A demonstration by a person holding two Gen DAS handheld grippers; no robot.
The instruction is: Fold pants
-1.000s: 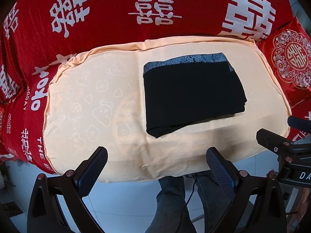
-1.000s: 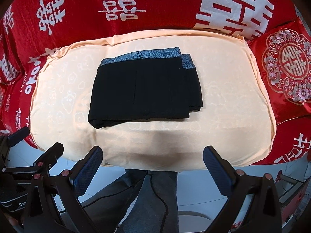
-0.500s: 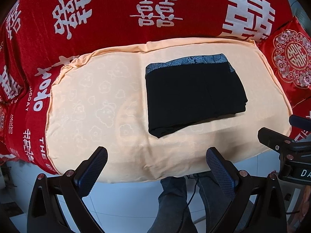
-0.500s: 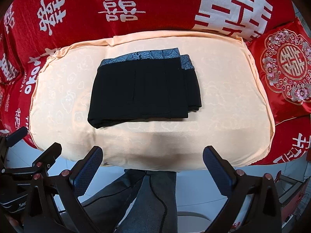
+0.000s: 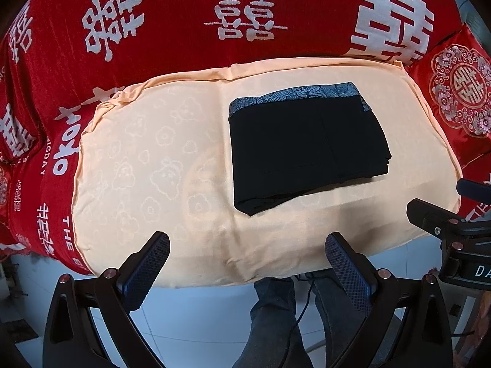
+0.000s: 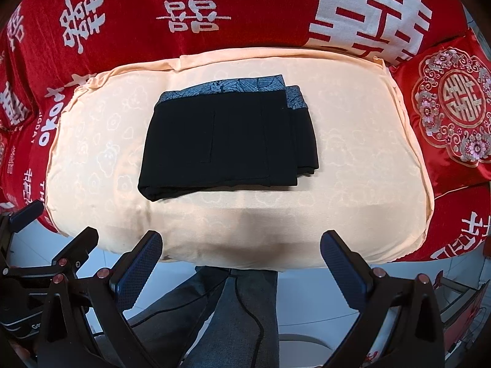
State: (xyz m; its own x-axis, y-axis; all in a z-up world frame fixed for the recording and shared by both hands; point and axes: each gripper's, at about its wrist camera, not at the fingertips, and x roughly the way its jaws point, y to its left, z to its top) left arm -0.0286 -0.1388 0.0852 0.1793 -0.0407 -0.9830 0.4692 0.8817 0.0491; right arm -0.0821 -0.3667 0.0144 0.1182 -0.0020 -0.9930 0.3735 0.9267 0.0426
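Note:
Black pants (image 5: pixel 307 147) with a blue-grey patterned waistband lie folded into a compact rectangle on a peach cushion (image 5: pixel 153 159); they also show in the right wrist view (image 6: pixel 227 144). My left gripper (image 5: pixel 247 263) is open and empty, held back over the cushion's front edge, below and left of the pants. My right gripper (image 6: pixel 242 263) is open and empty, also at the front edge, apart from the pants. The right gripper's body shows at the right edge of the left wrist view (image 5: pixel 454 233).
The peach cushion (image 6: pixel 353 184) rests on a red sofa cover with white characters (image 6: pixel 190 9). A red embroidered pillow (image 6: pixel 451 116) stands at the right. The person's legs in dark jeans (image 6: pixel 239 312) and a pale tiled floor are below the cushion's front edge.
Both grippers have drawn back slightly from the cushion, staying open. The folded pants have not moved.

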